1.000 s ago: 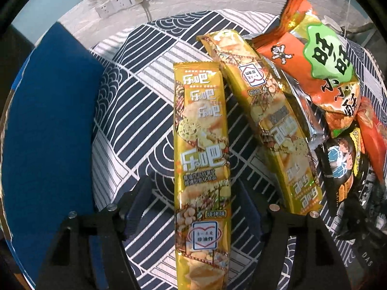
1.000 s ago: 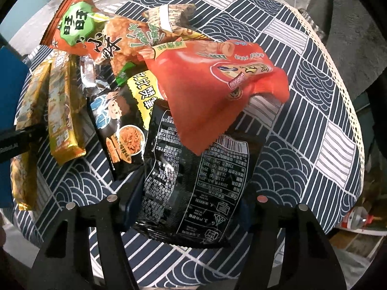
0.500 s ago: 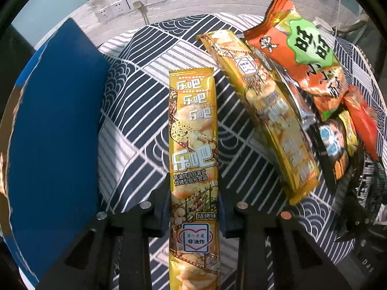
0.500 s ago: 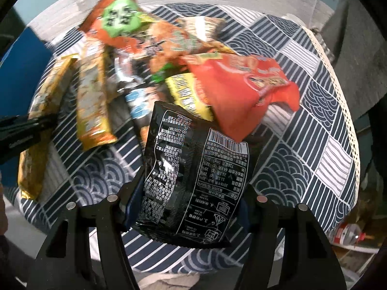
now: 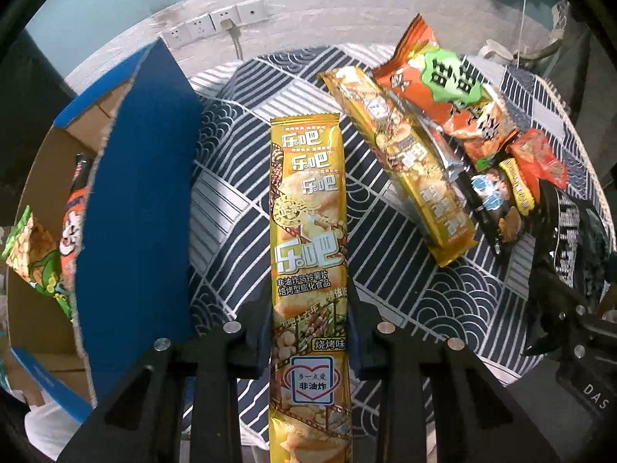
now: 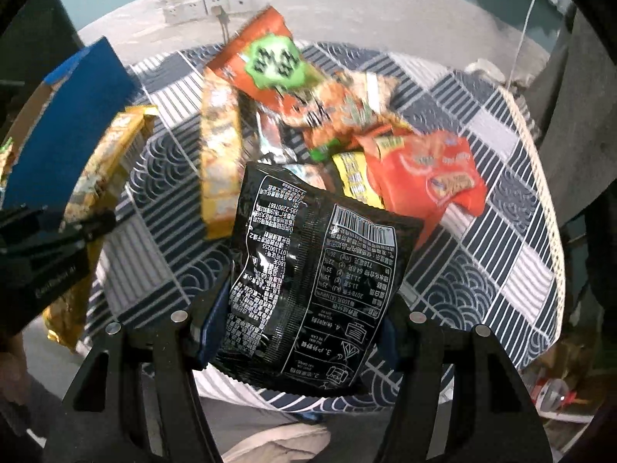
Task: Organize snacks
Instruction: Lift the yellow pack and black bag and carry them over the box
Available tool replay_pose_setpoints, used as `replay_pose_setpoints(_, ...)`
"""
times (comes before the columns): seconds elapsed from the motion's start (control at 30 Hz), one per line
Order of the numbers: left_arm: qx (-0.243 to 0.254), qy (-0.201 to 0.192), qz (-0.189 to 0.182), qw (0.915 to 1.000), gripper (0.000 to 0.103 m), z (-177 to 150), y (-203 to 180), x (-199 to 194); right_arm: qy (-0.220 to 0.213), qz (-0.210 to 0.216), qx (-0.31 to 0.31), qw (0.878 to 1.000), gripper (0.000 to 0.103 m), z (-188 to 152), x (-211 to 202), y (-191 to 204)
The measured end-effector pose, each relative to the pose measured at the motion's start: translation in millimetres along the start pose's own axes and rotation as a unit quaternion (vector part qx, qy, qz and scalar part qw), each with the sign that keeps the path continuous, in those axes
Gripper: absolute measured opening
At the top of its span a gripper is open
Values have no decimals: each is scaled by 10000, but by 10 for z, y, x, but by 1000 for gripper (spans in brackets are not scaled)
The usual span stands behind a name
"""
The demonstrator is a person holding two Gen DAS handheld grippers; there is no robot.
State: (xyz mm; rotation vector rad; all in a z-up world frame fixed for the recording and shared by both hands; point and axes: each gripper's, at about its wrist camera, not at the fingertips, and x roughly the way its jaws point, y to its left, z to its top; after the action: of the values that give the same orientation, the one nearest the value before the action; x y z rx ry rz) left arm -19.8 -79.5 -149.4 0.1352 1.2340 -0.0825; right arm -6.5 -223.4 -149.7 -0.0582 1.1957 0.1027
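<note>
Lifted since before: long glossy yellow snack pack (image 5: pixel 308 239).

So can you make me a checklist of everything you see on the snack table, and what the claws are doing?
Surface: round table with a navy and white patterned cloth.
Job's things: long yellow chip pack in the left claw; black snack bag in the right claw; blue cardboard box at the left, snacks already inside.
Clutter: pile of snacks, second yellow pack, orange bag with green label, red bag.
Claws: both closed on their packs, lifted.
Cables: one plugged into the wall sockets.
Surroundings: white brick wall.
</note>
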Motion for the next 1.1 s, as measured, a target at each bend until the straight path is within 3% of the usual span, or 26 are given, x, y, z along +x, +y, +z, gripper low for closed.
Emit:
replay_pose_setpoints(0.37,-70,-667,-15,9977,31,169,258,-421,-658,-177,-453,9966,64,205,-550,241)
replay_pose_setpoints(0.8,-238,-1166,-223,9926,31,203,645,-923,-1080,155,-465,9929,64,425,-985,436)
replay_pose_setpoints(1.1,-605,-1326,-261,9890,31,223,1068,-1008,-1229,334,-617,9899,64,651,-1050,735)
